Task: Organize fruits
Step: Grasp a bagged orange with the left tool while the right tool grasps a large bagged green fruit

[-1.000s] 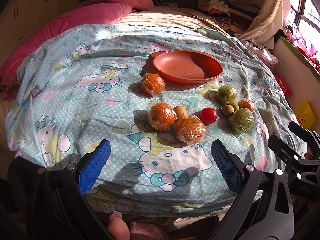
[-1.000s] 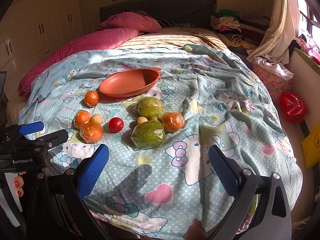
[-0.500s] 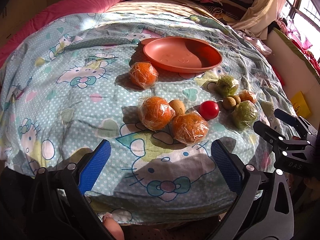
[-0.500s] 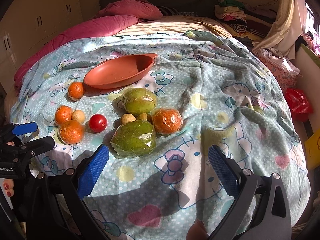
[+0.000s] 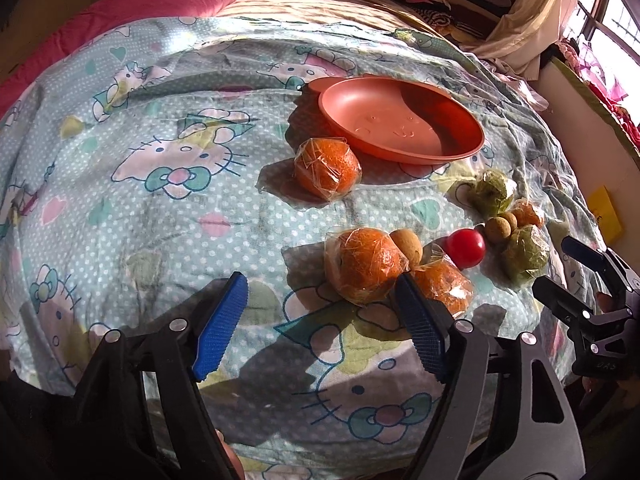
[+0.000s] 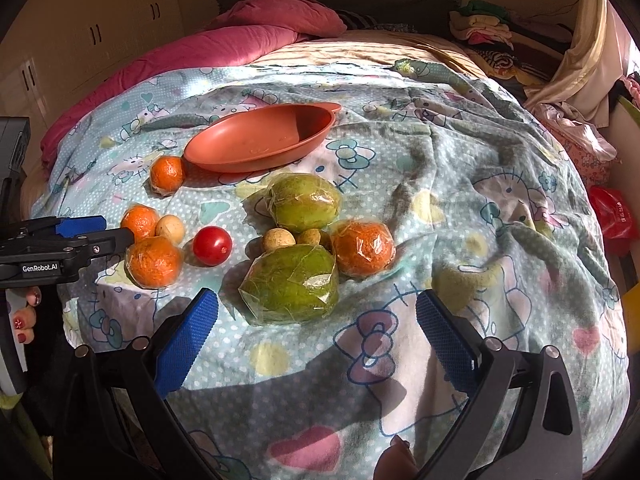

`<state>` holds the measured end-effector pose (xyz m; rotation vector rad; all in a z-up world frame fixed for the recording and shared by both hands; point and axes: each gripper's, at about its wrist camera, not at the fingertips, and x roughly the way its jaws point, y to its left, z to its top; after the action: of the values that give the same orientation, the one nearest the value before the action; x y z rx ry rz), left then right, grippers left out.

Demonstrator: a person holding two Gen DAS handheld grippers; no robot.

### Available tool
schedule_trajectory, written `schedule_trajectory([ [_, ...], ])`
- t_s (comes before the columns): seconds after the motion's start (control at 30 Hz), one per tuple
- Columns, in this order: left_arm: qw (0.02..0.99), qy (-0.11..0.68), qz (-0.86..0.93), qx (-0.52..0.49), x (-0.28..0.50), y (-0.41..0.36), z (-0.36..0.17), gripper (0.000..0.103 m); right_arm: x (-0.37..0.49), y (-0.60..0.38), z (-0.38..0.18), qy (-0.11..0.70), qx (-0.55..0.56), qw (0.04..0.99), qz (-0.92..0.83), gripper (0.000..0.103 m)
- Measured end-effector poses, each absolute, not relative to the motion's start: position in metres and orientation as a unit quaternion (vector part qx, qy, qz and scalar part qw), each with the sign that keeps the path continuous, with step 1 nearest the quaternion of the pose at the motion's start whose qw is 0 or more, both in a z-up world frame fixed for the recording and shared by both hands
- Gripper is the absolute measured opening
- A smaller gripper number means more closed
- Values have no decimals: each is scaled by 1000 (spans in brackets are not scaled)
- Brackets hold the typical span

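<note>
My left tongs (image 5: 320, 322) just narrowing, nothing gripped; wrapped orange (image 5: 366, 264) just beyond right pad. Right tongs (image 6: 316, 336) released, green fruit (image 6: 294, 284) just ahead.

Your right gripper (image 6: 316, 334) hangs with its jaws wide apart above the bedsheet (image 6: 460, 200). Just ahead of its left finger lies the wrapped green fruit (image 6: 292, 284). Further ahead is the orange dish (image 6: 260, 140).
</note>
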<state>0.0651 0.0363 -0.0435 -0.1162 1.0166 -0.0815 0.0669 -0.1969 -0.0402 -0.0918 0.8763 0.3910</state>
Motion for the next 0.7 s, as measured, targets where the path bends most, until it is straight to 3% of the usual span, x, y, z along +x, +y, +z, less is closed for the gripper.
schedule_trajectory([
  [0.1,869,488,-62,-57,69,33,-45,57,67,-197,-40,422,-42,885,191,96],
  [0.2,867,490,-79,-54,73,29,-46,49,69,-195,-41,427,-40,882,194,76],
  [0.33,860,493,-109,-65,79,26,-47,34,70,-193,-44,433,-43,878,199,70],
  [0.7,851,502,-144,-50,97,22,-50,33,79,-182,-55,437,-54,872,214,59],
])
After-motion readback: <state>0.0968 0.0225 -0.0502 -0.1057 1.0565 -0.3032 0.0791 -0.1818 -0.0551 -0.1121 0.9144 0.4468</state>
